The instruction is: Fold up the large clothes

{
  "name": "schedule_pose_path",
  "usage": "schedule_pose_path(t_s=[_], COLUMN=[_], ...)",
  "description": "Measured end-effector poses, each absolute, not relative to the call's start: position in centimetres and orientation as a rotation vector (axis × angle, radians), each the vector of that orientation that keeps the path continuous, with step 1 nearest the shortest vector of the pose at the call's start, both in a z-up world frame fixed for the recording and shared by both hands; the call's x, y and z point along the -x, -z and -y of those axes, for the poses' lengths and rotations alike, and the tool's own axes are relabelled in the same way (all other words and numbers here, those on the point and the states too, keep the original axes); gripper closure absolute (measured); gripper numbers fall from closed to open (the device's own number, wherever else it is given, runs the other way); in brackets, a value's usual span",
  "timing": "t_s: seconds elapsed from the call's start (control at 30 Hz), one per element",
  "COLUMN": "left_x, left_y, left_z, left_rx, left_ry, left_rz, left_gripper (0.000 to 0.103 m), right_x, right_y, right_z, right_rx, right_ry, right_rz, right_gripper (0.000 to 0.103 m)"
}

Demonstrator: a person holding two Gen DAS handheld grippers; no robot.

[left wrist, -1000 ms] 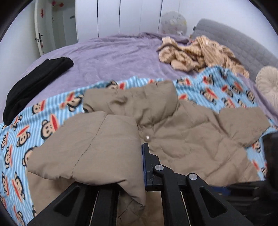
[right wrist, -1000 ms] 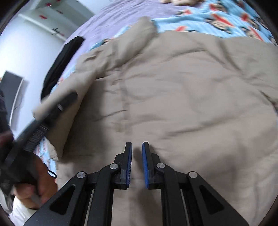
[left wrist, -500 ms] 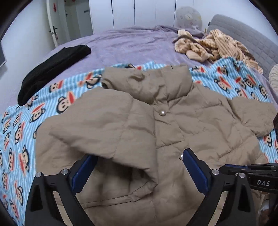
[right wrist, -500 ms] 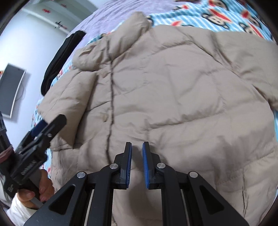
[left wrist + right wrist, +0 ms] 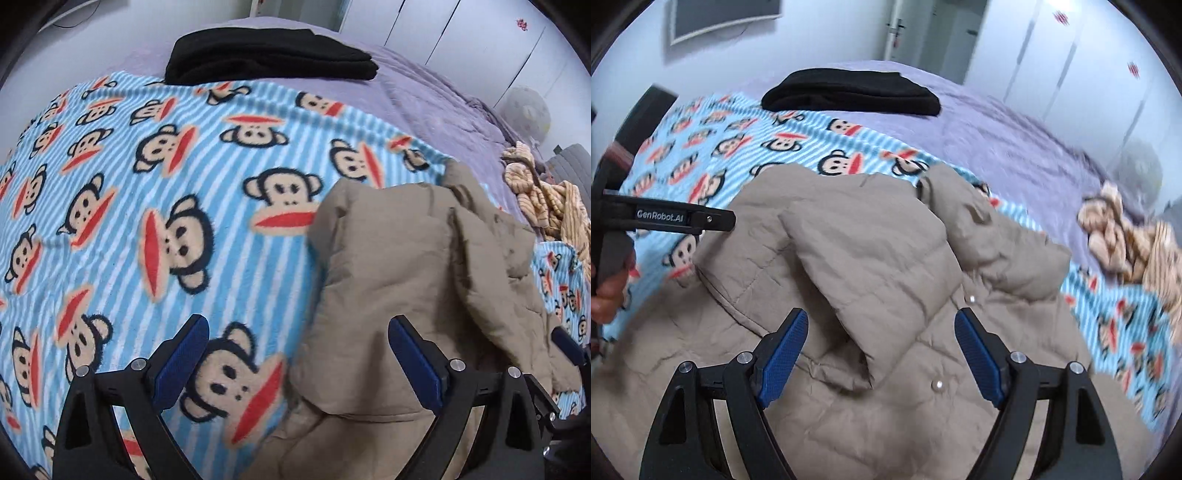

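Your bed wears a purple cover, with a blue striped monkey blanket spread over its near part. The tan jacket lies on that blanket, one sleeve folded across its front, snaps showing. A folded black garment sits at the blanket's far edge, and a crumpled striped garment lies toward the bed's right side. White wardrobe doors line the far wall, with a door left of them. Your left tongs are spread over the jacket's left edge, holding nothing. Your right tongs are spread above the folded sleeve, also empty.
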State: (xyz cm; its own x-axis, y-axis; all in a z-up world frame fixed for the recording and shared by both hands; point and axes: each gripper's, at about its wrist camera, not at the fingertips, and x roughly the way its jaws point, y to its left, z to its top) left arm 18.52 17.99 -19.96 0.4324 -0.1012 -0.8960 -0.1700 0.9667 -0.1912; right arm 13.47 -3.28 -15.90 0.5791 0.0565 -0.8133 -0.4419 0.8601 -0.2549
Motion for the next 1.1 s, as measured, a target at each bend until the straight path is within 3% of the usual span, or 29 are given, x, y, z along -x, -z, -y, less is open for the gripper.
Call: schedule_pose_path(t_s=[0.13,0.2,0.23,0.27,0.43,0.5,0.6,0.67,0.73,0.97,1.1], left_x=[-18.6,-18.5,-18.5,-18.6,-18.9,-18.9,-18.8,-19.2,-20.2,-24.7,-24.2], left_y=[23.1,23.6,23.6,23.6,23.6,22.9,20.6,19.0,17.6,19.4,21.5], left_z=[-17.3,-17.0,-16.9,-16.8,-16.8,-16.7,-16.4,-16.3,-15.8,-12.0,-11.1], left_rx=[0.211,0.210,0.209,0.209,0.194,0.178,0.141,0.123,0.109,0.038,0.041], left_ry=[-0.079,-0.098,-0.103,-0.105,-0.095,-0.103,-0.086,-0.072,-0.049,-0.054,-0.047], left_rz=[-1.161,-1.146,-1.142,-1.139,-1.149,-1.159,-1.118,-1.074,-1.037,-1.069,-1.092], left_gripper=[0.005,0.005,0.005,0.005,0.005,0.006,0.029,0.029,0.039,0.039,0.039], right_x=[-14.7,-16.4,-16.9,-17.5,-18.3,-17.2,-14.8,-13.8,-14.0,-17.4,-15.2], right_y=[17.2,16.4,15.9,15.6,19.1,20.6,19.9,18.3,16.7,18.0,21.9], right_z=[1.7,4.0,5.7,7.8,20.2,22.9,24.4,24.5,24.0,22.6,26.2], right_rx=[0.608,0.508,0.423,0.313,-0.336,-0.439,-0.440,-0.408,-0.359,-0.242,-0.387], right_ry=[-0.235,-0.147,-0.120,-0.090,-0.018,0.041,0.067,0.068,0.051,0.038,0.093], right_rz=[-0.869,-0.870,-0.884,-0.913,-1.152,-1.235,-1.222,-1.155,-1.090,-1.118,-1.236], right_gripper=[0.020,0.038,0.056,0.067,0.068,0.067,0.067,0.067,0.068,0.068,0.069])
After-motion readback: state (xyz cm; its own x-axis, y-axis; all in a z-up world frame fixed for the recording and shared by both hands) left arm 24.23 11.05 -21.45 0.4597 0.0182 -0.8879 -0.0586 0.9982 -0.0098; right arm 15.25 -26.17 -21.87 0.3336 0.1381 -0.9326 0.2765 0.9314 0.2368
